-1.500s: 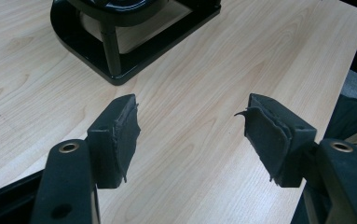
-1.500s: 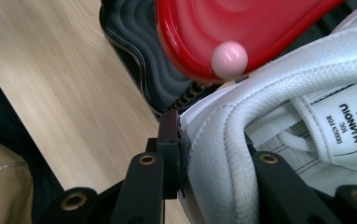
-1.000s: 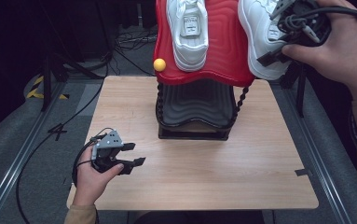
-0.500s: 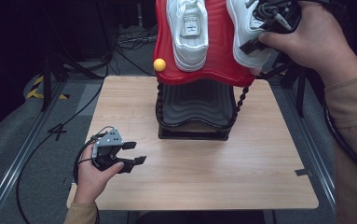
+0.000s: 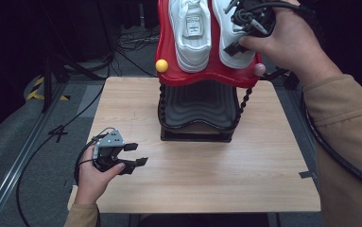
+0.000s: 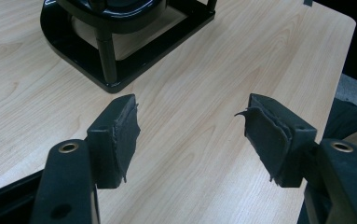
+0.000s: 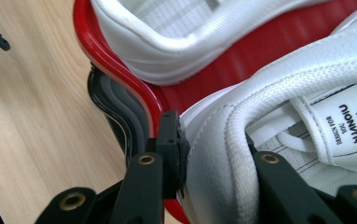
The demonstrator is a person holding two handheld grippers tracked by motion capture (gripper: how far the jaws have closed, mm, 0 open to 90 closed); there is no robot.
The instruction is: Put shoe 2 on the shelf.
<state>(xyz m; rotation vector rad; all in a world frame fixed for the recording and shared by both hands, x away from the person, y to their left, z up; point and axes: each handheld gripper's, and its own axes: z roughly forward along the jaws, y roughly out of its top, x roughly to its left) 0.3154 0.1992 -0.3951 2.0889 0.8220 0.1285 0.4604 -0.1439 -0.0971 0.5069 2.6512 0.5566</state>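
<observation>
Clamping the heel wall of the right-hand white leather sneaker [image 7: 278, 140]: right gripper [image 7: 213, 163] with one black padded finger [image 7: 171, 149] pressing the outer side of the heel, the other tucked inside the collar behind the padded rim, so grasping the shoe by its stiffest edge. Probably gripping there because the heel collar offers a thin, firm lip to pinch, while the toe and sides are too broad.

Sitting on the glossy red wavy plastic top tray [image 5: 169, 71] of the two-tier shoe rack, that sneaker, heel toward the person, just beside a second matching white sneaker [image 5: 193, 33] on the same tray. Likely meaning the shoe is either just being set down or about to be lifted; not possible to tell which.

Below the red tray: a black ribbed lower tray [image 5: 197, 101], empty, carried on twisted black posts, with a yellow ball knob [image 5: 161, 65] at one corner of the red tray.

Well apart from the red tray, near the front corner of the pale wooden table [image 5: 216, 175]: left gripper [image 6: 190, 128], fingers released and spread wide over bare wood, holding nothing, apparently parked out of the way.
</observation>
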